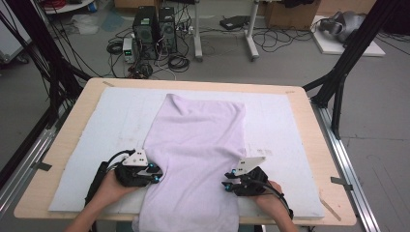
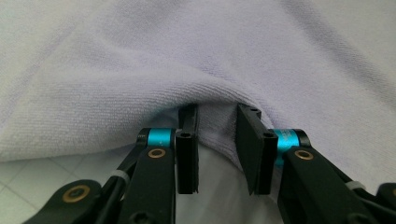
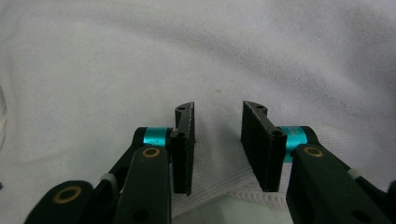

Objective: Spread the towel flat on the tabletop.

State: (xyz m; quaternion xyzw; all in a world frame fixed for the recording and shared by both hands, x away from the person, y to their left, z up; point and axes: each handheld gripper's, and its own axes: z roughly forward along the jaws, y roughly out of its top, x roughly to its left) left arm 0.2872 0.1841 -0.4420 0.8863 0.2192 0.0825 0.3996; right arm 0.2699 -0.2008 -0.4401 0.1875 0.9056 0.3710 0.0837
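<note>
Two hands are seen at the near edge of the tabletop (image 1: 309, 125), each holding a gripper. A purple towel (image 1: 198, 145) is spread on a white mat (image 1: 280, 130), hanging off the front. Left gripper (image 2: 217, 140) and right gripper (image 3: 217, 140) fingers are apart around its side edges. Both edges should be pinched together, evenly, before lifting.

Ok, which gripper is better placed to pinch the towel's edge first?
Left, probably. The left gripper is open with the lavender towel edge bunched up between its jaws. The right gripper is open too, over the flat hem.
</note>
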